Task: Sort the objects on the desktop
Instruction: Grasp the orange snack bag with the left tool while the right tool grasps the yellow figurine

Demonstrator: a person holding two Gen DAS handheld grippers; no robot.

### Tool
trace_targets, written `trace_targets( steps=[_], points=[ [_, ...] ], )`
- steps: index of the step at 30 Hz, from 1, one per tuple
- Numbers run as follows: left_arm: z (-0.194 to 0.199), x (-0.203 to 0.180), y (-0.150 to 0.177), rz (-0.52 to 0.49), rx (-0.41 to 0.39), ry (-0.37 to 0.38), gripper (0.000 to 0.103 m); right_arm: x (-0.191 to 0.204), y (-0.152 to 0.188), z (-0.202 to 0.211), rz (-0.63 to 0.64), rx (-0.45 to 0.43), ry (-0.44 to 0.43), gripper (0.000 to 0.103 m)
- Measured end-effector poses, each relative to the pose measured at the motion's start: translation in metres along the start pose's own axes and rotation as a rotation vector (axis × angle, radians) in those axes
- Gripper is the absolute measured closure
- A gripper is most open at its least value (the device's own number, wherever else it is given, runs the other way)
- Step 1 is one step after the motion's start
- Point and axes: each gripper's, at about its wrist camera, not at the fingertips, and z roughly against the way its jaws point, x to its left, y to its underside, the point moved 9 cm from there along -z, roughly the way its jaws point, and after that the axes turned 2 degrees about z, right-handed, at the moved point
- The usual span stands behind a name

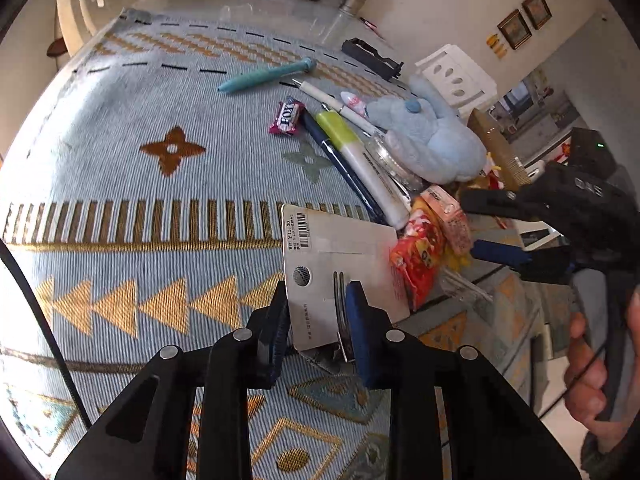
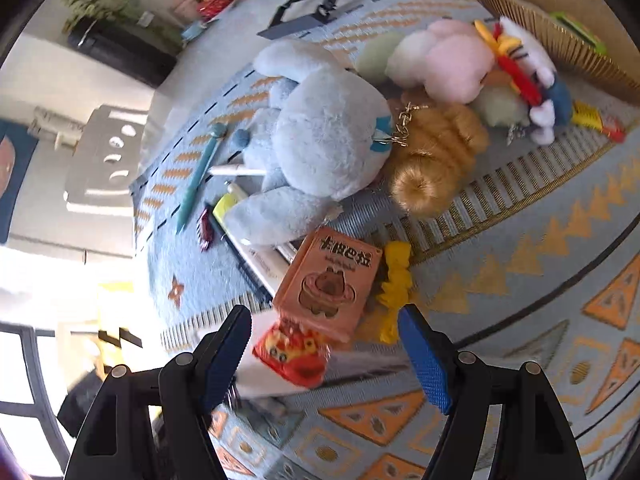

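**Left gripper clamps fork card; right gripper hangs open over snack pile**

While the right gripper (image 2: 324,354) hovers with jaws spread wide and nothing between the pads, the left gripper (image 1: 318,328) has its blue pads pinched onto the white cardboard-backed metal fork pack (image 1: 340,264), near its lower edge. The grip sits at the card's near end, probably because that edge overhangs the clutter and gives the pads something thin to bite. The card rests tilted, its far corner against the red-and-yellow foil snack packet (image 1: 420,264).

The right gripper looks lined up above that same snack packet (image 2: 294,356) and the pink printed capybara box (image 2: 328,280), likely the next pick; judgement only.

Unsorted items lie bunched along one side: light blue plush rabbit (image 2: 320,140), golden curly plush (image 2: 436,156), pink plush (image 2: 452,60), teal pen (image 1: 264,74), yellow-green highlighter (image 1: 360,156), magenta FOX candy wrapper (image 1: 287,116).

The surface is a woven blue-grey tablecloth with gold geometric pattern (image 1: 140,200). Room beyond: white carved chair (image 1: 456,76), framed pictures (image 1: 524,18) on the wall, bottles at the table's far end.
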Motion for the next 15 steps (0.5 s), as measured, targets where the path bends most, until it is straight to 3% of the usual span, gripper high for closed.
trace_targets(
  steps=[15],
  points=[
    [0.025,-0.01,0.012,-0.01,0.012,0.056,0.078,0.014,-0.016,-0.016,-0.088,-0.035,0.035,0.029]
  ],
)
